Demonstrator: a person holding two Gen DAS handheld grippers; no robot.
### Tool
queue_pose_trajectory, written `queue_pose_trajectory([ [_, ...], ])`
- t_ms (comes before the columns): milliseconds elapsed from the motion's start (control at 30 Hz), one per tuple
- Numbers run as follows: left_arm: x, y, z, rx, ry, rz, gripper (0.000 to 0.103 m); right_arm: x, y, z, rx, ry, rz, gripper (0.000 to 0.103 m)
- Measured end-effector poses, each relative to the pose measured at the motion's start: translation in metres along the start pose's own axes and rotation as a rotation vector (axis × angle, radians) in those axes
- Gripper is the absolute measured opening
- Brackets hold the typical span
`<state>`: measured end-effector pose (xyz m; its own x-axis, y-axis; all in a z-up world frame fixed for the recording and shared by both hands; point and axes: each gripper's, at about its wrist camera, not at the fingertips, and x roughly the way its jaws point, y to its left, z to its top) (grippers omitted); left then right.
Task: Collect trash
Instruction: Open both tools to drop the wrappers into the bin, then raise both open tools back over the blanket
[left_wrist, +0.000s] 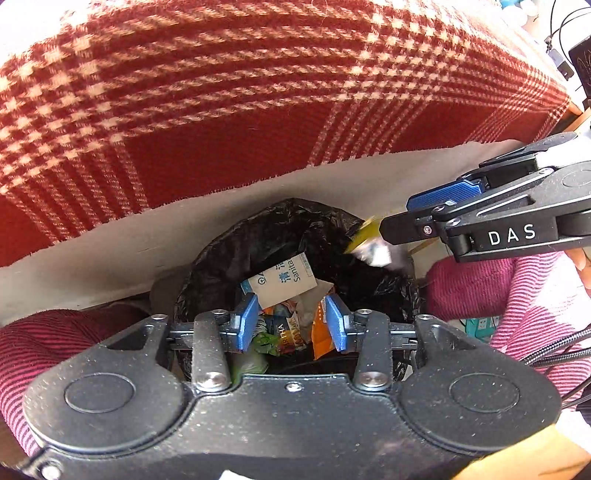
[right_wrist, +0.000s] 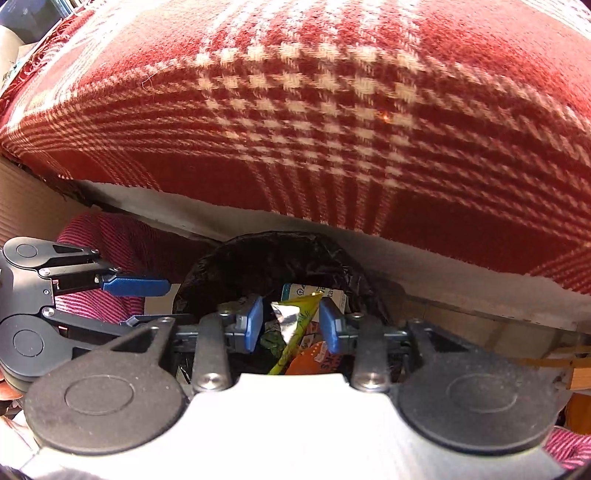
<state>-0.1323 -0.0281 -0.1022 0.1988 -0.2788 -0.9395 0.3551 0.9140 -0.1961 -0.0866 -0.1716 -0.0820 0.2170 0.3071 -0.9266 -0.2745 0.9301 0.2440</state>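
Note:
A bin lined with a black bag (left_wrist: 280, 229) (right_wrist: 266, 258) stands below the edge of a red checked cloth and holds several wrappers. My left gripper (left_wrist: 291, 322) hangs open over its mouth, pointing down. A white sachet (left_wrist: 284, 278) with blue print lies loose just past the left pad, not pinched. My right gripper (left_wrist: 395, 216) (right_wrist: 291, 325) is open over the bin's right rim. A yellow and silver wrapper (right_wrist: 295, 325) (left_wrist: 365, 242) hangs blurred between and below its pads, free of both. An orange packet (left_wrist: 321, 332) (right_wrist: 310, 360) lies inside the bin. The left gripper (right_wrist: 147, 304) shows at the left of the right wrist view.
The red and white checked cloth (left_wrist: 258, 110) (right_wrist: 332, 129) covers a white-edged surface (left_wrist: 110, 240) just behind the bin. Pink striped fabric on the person (left_wrist: 535, 295) (right_wrist: 110, 240) flanks the bin on both sides. Cables (left_wrist: 554, 350) run at the right.

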Motion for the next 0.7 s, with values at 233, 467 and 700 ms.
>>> queue_pose_trajectory([
  [233, -0.002, 0.003, 0.002, -0.010, 0.002, 0.010, 0.043, 0.003, -0.010, -0.004, 0.002, -0.001, 0.026, 0.059],
  [467, -0.005, -0.001, 0.007, -0.017, 0.014, 0.006, 0.047, 0.002, -0.023, -0.007, 0.029, 0.000, 0.046, 0.062],
  [700, -0.015, -0.004, 0.017, -0.007, -0.020, 0.022, 0.052, -0.010, -0.033, -0.007, 0.021, -0.034, 0.067, 0.064],
])
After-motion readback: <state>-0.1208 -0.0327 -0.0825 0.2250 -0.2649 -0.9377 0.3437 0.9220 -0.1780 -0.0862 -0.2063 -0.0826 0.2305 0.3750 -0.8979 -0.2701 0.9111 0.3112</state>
